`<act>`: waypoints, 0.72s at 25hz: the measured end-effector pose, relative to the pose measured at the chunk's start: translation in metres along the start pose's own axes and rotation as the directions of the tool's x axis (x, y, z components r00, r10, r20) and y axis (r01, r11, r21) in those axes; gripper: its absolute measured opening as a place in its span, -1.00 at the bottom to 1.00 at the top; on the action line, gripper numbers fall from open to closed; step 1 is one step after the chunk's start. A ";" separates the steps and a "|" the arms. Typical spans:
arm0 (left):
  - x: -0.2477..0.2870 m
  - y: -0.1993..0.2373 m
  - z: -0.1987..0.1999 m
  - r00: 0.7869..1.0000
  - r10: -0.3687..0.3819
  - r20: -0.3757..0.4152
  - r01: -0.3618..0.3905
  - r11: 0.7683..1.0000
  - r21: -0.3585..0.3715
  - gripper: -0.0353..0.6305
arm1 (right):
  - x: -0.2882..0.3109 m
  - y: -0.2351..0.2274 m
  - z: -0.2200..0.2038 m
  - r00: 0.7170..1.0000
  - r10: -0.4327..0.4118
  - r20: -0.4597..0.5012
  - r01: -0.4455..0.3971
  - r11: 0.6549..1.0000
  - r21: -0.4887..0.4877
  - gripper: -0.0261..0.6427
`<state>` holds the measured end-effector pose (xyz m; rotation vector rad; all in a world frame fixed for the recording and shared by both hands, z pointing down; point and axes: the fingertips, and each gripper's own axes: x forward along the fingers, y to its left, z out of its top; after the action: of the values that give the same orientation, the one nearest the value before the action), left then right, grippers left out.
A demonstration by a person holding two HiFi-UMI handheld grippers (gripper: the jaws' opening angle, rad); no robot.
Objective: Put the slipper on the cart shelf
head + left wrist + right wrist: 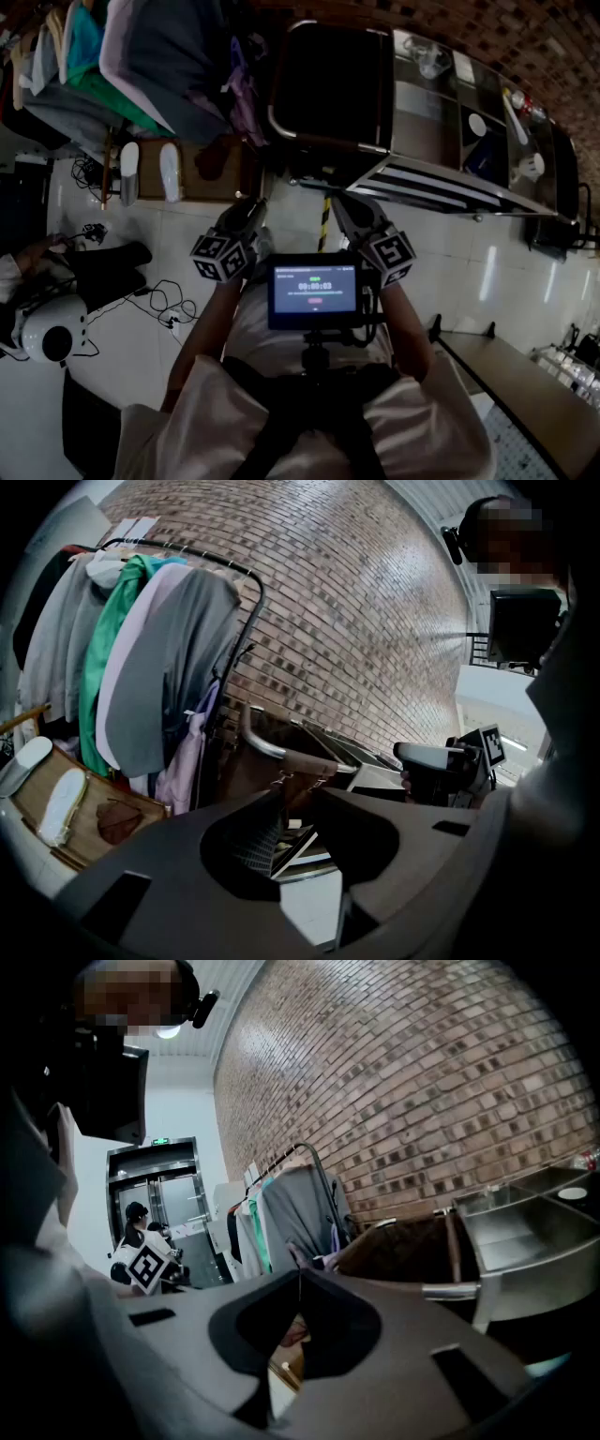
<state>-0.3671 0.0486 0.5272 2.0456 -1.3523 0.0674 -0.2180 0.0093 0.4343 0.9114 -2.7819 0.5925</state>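
The white slippers [129,173] lie at ten o'clock, well apart from us. Our left gripper [255,206] is open a little and holds nothing. Our right gripper [339,202] is shut and holds nothing too. The cart [328,84] is at twelve o'clock. We might snag the hanging clothes [159,66] when we reach in.

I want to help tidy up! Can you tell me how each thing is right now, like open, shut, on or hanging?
left gripper, jaws a little apart, nothing between them
right gripper, shut, empty
white slippers, lying side by side on the wooden board, not picked up
screen, switched on
clothes, hanging on the rack
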 end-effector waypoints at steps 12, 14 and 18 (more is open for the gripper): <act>-0.059 0.201 0.020 0.984 0.171 -0.043 -0.173 0.984 -0.031 -0.40 | 0.150 0.089 0.000 0.999 0.007 -0.048 -0.008 1.000 -0.015 -0.88; -0.071 0.238 0.017 0.976 0.214 -0.048 -0.217 0.974 -0.069 -0.35 | 0.169 0.102 -0.004 0.998 0.009 -0.058 -0.009 1.000 -0.013 -0.88; -0.088 0.314 0.016 0.941 0.329 -0.076 -0.336 0.935 -0.110 -0.22 | 0.202 0.125 -0.015 0.996 0.014 -0.088 -0.014 1.000 -0.002 -0.88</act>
<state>-0.6740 0.0364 0.6386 1.6846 -1.6140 0.1863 -0.4542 -0.0008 0.4610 0.8443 -2.7127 0.6150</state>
